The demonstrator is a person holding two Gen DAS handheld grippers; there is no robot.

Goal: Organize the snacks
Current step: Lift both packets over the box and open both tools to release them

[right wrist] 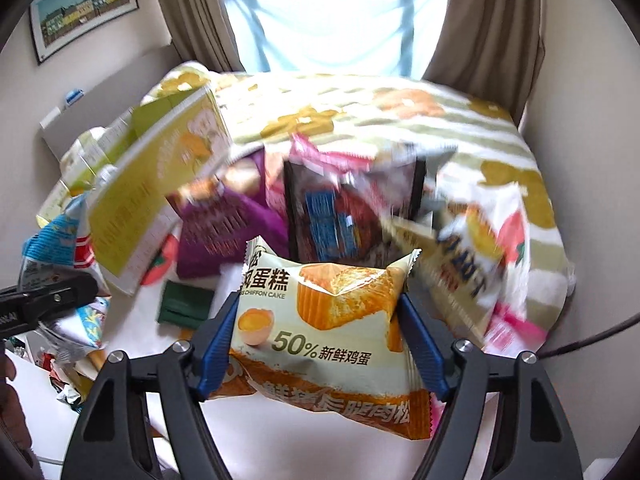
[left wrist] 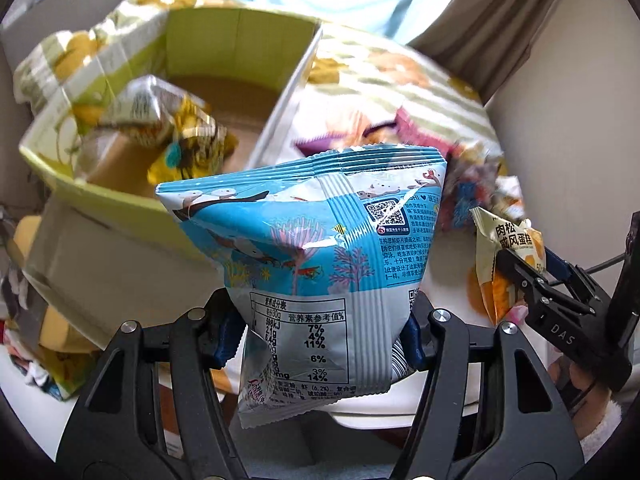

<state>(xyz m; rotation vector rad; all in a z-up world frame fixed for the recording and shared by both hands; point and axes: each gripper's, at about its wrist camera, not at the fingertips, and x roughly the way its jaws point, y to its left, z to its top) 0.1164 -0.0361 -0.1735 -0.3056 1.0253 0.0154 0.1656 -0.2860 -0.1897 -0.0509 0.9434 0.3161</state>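
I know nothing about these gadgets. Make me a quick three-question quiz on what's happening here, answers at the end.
1. True or false: the left gripper is clamped on a blue snack bag.
2. What does the right gripper hold? A) a purple pouch B) a chiffon cake packet C) nothing
3. Fill in: the green cardboard box beside the blue snack bag stands ____ at the top, with snacks already inside.

Key
1. True: its pads press both sides of the bag.
2. B: the chiffon cake packet sits between its pads.
3. Open.
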